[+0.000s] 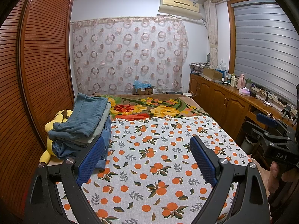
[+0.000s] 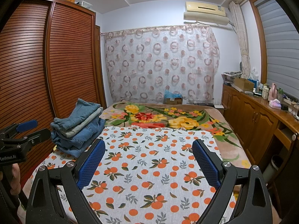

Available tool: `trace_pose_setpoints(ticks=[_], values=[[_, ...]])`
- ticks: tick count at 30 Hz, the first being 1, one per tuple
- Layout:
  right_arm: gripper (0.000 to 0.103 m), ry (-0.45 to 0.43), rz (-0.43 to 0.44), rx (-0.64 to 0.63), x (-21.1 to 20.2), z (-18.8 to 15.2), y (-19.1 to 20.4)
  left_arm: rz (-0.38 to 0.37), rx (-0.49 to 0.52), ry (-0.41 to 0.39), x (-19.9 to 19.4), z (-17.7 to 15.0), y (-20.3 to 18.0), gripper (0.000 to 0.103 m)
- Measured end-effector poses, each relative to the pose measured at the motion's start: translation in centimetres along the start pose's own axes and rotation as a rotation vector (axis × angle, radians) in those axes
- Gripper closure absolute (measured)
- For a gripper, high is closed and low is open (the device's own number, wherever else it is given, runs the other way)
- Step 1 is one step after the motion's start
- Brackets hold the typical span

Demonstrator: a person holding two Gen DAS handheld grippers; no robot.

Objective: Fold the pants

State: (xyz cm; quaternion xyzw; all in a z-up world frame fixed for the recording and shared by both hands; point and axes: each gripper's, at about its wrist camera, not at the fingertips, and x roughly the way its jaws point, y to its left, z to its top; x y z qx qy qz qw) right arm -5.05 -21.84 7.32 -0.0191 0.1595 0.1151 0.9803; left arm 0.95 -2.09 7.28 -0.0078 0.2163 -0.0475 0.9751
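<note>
Writing on the tools: the right tool (image 1: pixel 276 130), seen from the left wrist view, has "DAS" on its black body. The left tool (image 2: pixel 24 130), seen from the right wrist view, reads "CenRobot.AI", or close to it since the first letters are a bit cut off.

Other labels: the air conditioner (image 2: pixel 205 12) has a small sticker, too tiny to read. Same deal with the label on the cardboard box (image 2: pixel 173 99) at the far end of the bed.

Left tool state: jaws spread wide, blue pads (image 1: pixel 91 160) well apart, nothing between them but the orange-print cloth (image 1: pixel 149 158) below.

Right tool state: also wide open, blue pads (image 2: pixel 205 166) well apart, holding nothing.

Pants: a folded stack of pants (image 1: pixel 84 128) sits at the left edge of the bed, on the orange-print cloth near its far left corner. A teal pair is on top, a grey-green one under it, and blue denim at the bottom.

Pants vs tools: the stack is just beyond the left pad of the left tool, near it, but I can't tell if they touch. It's well clear of the right tool.

Beside the stack: a yellow plush toy (image 1: pixel 54 123) is wedged between the stack and the wardrobe (image 1: pixel 37 65).

Under the cloth: a floral blanket (image 2: pixel 168 119) covers the far half of the bed.
</note>
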Motion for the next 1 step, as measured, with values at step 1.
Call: trace_pose_setpoints(ticks=[1], values=[[0.008, -0.001, -0.001, -0.001, 0.0, 0.0, 0.0, 0.0, 0.0, 0.0, 0.11, -0.03, 0.05, 0.01]])
